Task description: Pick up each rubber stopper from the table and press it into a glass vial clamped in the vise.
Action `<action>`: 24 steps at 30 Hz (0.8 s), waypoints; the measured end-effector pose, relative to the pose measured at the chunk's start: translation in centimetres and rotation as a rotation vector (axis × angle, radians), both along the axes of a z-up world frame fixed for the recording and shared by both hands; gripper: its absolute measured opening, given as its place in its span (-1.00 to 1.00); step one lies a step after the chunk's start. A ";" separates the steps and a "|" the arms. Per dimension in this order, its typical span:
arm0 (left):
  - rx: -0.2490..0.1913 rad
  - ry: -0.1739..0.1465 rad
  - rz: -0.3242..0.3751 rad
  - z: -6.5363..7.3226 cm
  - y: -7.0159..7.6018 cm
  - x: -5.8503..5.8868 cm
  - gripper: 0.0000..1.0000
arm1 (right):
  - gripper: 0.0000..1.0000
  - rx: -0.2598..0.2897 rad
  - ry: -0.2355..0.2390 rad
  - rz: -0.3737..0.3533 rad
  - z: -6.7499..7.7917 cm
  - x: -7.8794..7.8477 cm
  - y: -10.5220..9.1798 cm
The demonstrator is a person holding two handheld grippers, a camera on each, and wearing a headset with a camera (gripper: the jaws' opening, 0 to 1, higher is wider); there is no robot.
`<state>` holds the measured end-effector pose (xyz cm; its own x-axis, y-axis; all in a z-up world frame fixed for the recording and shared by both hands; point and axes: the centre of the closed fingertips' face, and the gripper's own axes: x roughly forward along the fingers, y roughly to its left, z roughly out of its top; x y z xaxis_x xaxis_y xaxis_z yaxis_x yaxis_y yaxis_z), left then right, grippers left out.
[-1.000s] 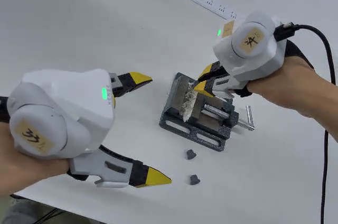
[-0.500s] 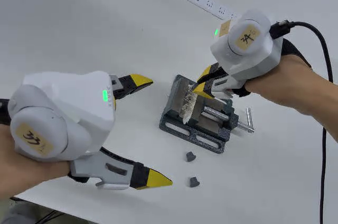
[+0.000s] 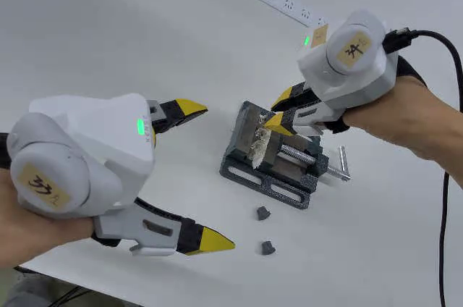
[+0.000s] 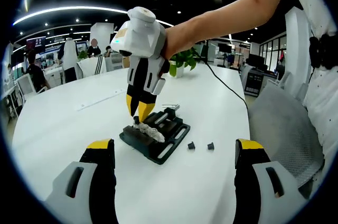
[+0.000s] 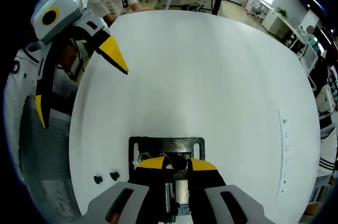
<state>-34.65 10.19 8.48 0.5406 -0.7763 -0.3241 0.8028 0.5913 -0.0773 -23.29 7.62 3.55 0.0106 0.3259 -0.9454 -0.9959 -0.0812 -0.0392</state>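
Two rubber stoppers (image 3: 262, 213) lie on the table (image 3: 145, 32) just near of the vise (image 3: 271, 177), closest to the left gripper (image 3: 206, 174), whose jaws gape wide and empty. The right gripper (image 3: 278, 110) hovers over the vise with its jaws narrowly parted; whether they hold anything cannot be told.

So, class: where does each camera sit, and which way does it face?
Head view: from the person's head, facing down at the vise, left claw and right claw; both hands show.
Left gripper view: on the left claw, facing across the table to the vise; own jaws below.
Right gripper view: on the right claw, facing down onto the vise; own jaws below.
Shared: both gripper views catch the rubber stoppers.
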 end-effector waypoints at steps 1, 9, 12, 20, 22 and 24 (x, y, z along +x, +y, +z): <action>0.001 0.002 -0.001 0.0 0.0 0.0 0.88 | -0.78 0.004 0.001 -0.001 0.1 0.0 0.0; -0.002 0.006 -0.004 -0.1 -0.2 -0.2 0.88 | -0.95 0.023 -0.009 -0.008 0.7 0.1 -0.4; 0.001 0.007 -0.007 -0.2 -0.2 -0.2 0.88 | -0.97 0.020 -0.003 -0.005 0.6 0.1 -0.4; -0.002 0.010 -0.008 -0.3 -0.2 -0.2 0.88 | -1.00 0.015 0.000 0.000 0.0 0.1 -0.4; -0.003 0.013 -0.007 -0.3 -0.2 -0.2 0.88 | -1.00 0.012 -0.003 0.004 -0.1 0.1 -0.5; -0.003 0.013 -0.008 -0.4 -0.2 -0.3 0.88 | -1.00 0.009 0.000 0.002 -0.3 0.2 -0.5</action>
<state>-34.91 10.02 8.13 0.5301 -0.7816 -0.3289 0.8065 0.5845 -0.0891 -23.10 7.12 3.28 0.0103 0.3343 -0.9424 -0.9957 -0.0829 -0.0403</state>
